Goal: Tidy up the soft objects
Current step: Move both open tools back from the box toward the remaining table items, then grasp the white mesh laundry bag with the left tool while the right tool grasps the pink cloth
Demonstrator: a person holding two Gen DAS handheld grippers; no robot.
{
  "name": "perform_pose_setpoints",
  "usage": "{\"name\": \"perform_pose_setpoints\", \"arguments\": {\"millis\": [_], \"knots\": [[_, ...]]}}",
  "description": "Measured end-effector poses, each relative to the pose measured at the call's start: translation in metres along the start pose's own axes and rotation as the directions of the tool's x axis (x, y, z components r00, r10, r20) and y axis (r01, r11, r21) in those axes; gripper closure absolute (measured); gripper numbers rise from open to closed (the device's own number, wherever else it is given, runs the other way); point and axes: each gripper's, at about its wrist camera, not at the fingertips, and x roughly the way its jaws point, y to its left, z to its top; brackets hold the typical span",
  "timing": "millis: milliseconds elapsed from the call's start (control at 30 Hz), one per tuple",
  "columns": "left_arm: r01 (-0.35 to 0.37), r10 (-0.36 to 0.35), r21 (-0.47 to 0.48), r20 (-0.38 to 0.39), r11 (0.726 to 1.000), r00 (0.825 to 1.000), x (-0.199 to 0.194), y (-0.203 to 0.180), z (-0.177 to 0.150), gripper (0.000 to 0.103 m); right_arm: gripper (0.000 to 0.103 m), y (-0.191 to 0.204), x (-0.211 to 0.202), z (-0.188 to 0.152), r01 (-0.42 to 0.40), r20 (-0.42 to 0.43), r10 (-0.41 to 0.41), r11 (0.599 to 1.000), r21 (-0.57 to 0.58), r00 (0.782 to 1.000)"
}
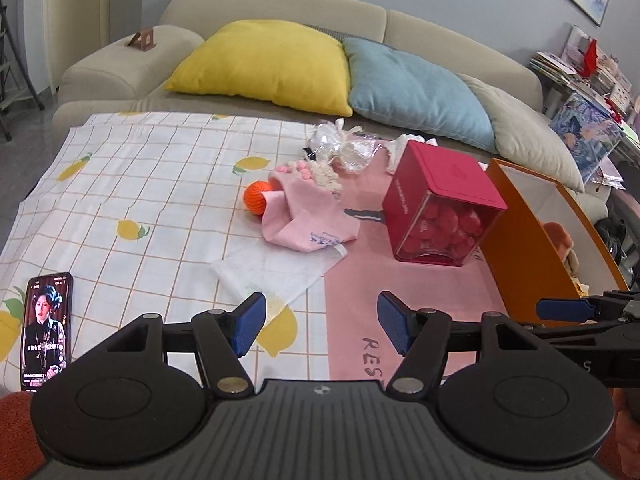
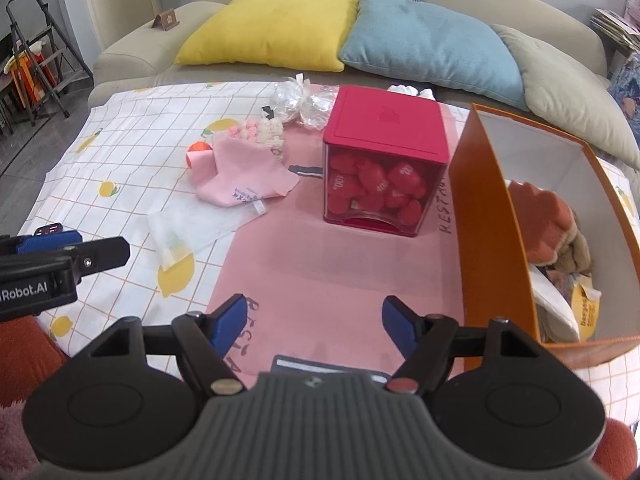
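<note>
A pink cloth bundle (image 1: 308,216) with small fluffy flowers lies mid-table, an orange knitted ball (image 1: 256,197) tucked against its left side. A white mesh cloth (image 1: 280,270) lies just in front of it. My left gripper (image 1: 320,326) hovers open above the table's near edge, nothing between its blue pads. My right gripper (image 2: 312,326) hangs open over the pink mat (image 2: 320,264), also with nothing in it. The orange box (image 2: 492,240) on the right holds a rust-coloured plush (image 2: 544,220) and other soft items. The same bundle (image 2: 240,176) shows in the right wrist view.
A red cube box (image 1: 440,208) with red pieces behind its clear front stands on the mat. A crinkly clear wrapper (image 1: 344,146) lies behind the bundle. A phone (image 1: 46,330) rests at the left front. Yellow (image 1: 268,60), blue (image 1: 416,88) and beige cushions line the sofa behind.
</note>
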Motion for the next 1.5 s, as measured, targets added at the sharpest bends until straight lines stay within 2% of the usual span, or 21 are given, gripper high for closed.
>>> {"name": "perform_pose_setpoints", "arguments": {"millis": [267,567,733,933,1033,1233,1333,1500], "knots": [[-0.009,0.008,-0.012,-0.039,1.000,0.999,0.025,0.014,0.006,0.028,0.029,0.010,0.032,0.021,-0.015,-0.033,0.015,1.000,0.000,0.999],[-0.061,0.060,-0.006,-0.090,0.998,0.994,0.062,0.042,0.023,0.028,0.029,0.039,0.072,0.055,-0.071,-0.015,0.070,0.993,-0.092,0.997],[-0.062,0.063,0.017,-0.096,0.998,0.993,0.090,0.057,0.032,0.028,0.029,0.054,0.102,0.073,-0.099,-0.026,0.097,0.986,-0.136,0.995],[-0.066,0.073,0.064,-0.103,0.996,0.992,0.128,0.071,0.036,0.025,0.037,0.067,0.134,0.086,-0.112,-0.027,0.109,0.970,-0.216,0.994],[-0.034,0.041,0.055,-0.123,0.998,0.992,0.141,0.078,0.036,0.024,0.041,0.068,0.147,0.092,-0.132,-0.017,0.132,0.961,-0.243,0.991],[-0.055,0.060,0.036,-0.156,0.998,0.986,0.159,0.084,0.023,0.022,0.040,0.062,0.175,0.109,-0.176,-0.046,0.171,0.967,-0.183,0.984],[-0.057,0.069,0.087,-0.137,0.995,0.988,0.161,0.075,0.020,0.016,0.029,0.063,0.189,0.114,-0.188,-0.062,0.180,0.970,-0.155,0.982],[-0.010,0.030,0.133,-0.144,0.991,0.989,0.165,0.057,0.018,0.016,0.028,0.068,0.211,0.117,-0.217,-0.095,0.207,0.969,-0.119,0.974]]}}
